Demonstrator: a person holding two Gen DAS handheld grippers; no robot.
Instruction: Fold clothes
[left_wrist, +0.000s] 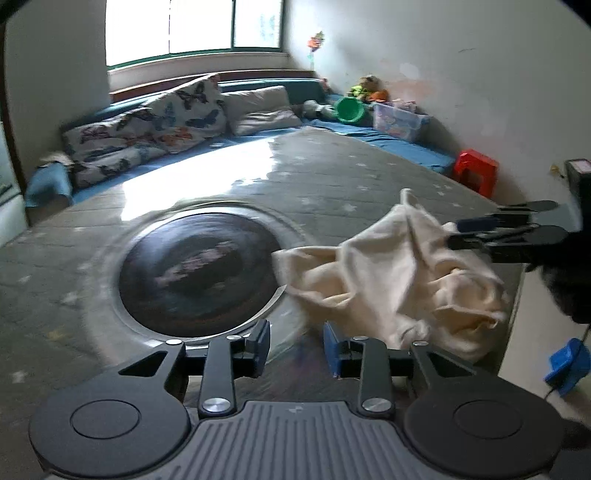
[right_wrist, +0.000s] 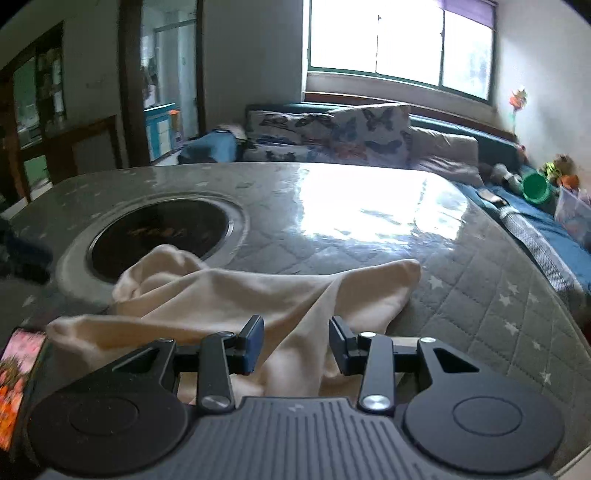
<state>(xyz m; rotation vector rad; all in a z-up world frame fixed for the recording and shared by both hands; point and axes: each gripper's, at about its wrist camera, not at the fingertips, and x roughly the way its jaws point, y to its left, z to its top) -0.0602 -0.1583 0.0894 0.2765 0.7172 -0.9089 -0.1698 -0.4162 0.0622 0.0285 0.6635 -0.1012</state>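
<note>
A crumpled cream garment (left_wrist: 399, 280) lies on the grey star-quilted table (left_wrist: 332, 177), near its right edge. In the right wrist view the garment (right_wrist: 229, 295) spreads in front of and under my right gripper (right_wrist: 295, 343). That gripper is open, and a raised fold of cloth runs between its fingers. In the left wrist view the right gripper (left_wrist: 461, 232) comes in from the right and touches the garment's upper side. My left gripper (left_wrist: 295, 345) is open and empty, low over the table, with the garment just to its right.
A round dark inset (left_wrist: 199, 273) sits in the table left of the garment. A phone (right_wrist: 18, 369) with a lit screen lies at the near left. Beyond the table's right edge are a red stool (left_wrist: 476, 170) and a blue object (left_wrist: 567, 365). Butterfly cushions (left_wrist: 147, 125) line the sofa behind.
</note>
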